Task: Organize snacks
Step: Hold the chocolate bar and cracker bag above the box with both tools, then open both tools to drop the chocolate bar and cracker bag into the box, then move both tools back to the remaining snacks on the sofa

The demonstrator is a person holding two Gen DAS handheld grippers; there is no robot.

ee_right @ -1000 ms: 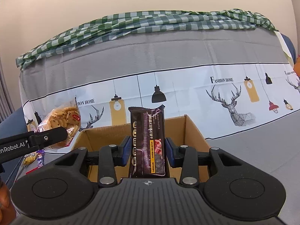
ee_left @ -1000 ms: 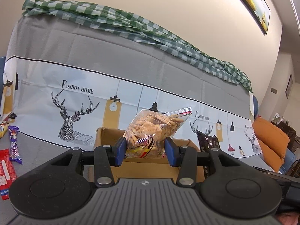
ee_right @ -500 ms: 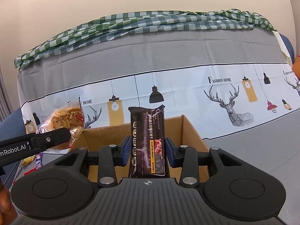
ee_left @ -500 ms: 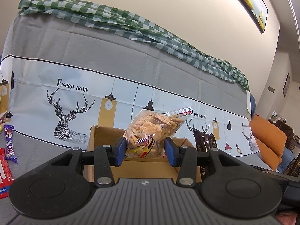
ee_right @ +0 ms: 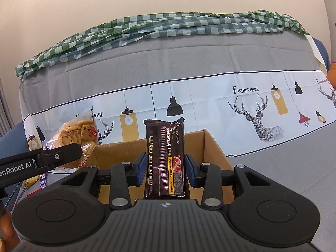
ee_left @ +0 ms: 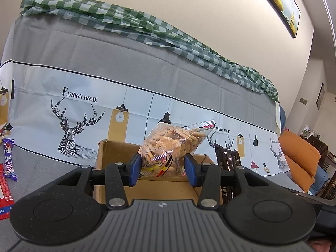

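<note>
left gripper (ee_left: 160, 167) clamped on cookie bag (ee_left: 172, 145) | right gripper (ee_right: 166, 168) clamped on upright dark pack (ee_right: 166, 157) | open box (ee_right: 212, 147) lay just beyond and below both, right nearer | release judged next

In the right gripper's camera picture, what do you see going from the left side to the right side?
Clear bag of round cookies held by the left gripper → dark brown snack packet in the right gripper → right wall of the brown cardboard box → black line-drawn deer on the tablecloth.
</note>
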